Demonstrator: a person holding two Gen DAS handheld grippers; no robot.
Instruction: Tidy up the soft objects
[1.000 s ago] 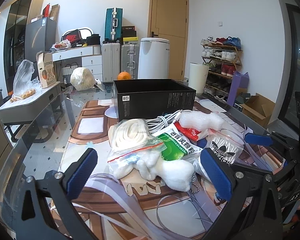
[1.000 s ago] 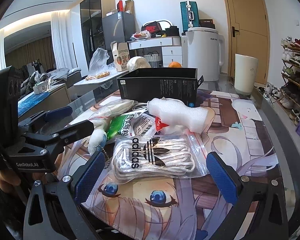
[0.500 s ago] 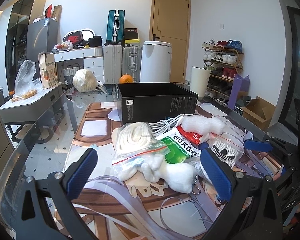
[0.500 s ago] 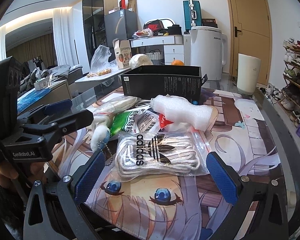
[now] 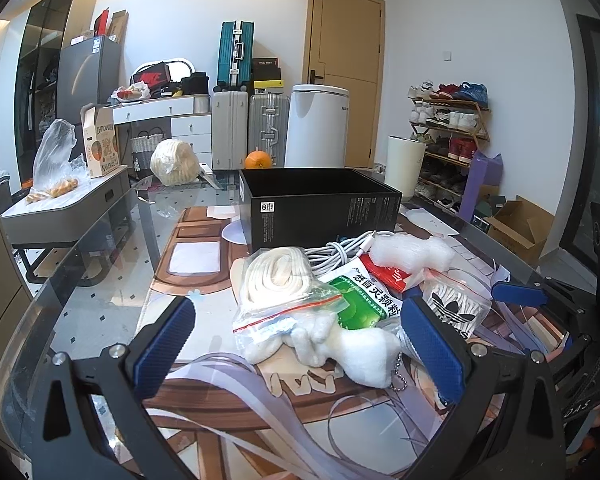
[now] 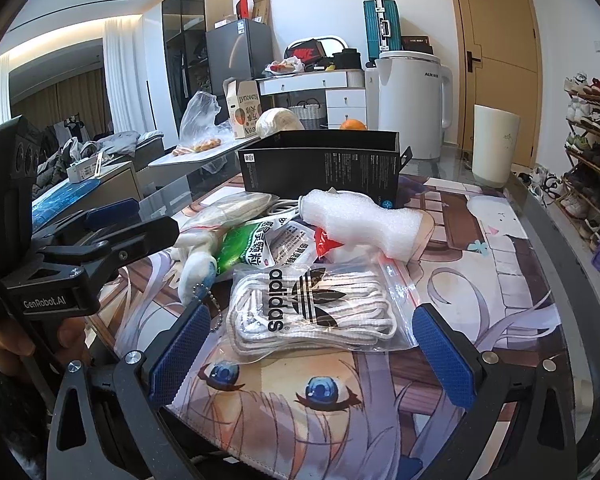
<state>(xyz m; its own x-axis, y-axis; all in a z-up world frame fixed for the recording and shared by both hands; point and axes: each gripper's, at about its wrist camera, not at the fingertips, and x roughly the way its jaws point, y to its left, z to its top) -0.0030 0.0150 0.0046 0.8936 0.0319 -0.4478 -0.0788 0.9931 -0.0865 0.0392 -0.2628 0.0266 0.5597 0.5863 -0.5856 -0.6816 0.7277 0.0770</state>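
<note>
Both grippers open and empty over a pile of soft items on the printed mat, in front of the black box [image 5: 320, 204].

Left gripper [image 5: 300, 344]: jaws spread wide, holding nothing; the white plush toy [image 5: 348, 344] lies between and just ahead of the pads, long axis running left-right across the gap, keychain end toward the right pad. A bag of cream laces [image 5: 280, 280] overlaps its far side. Right gripper [image 6: 312, 348]: jaws wide apart, empty; the adidas lace bag [image 6: 312, 308] lies flat between the fingers, long axis across the gap, logo text running toward the camera. Foam wrap [image 6: 360, 220] lies beyond it, near the box.
</note>
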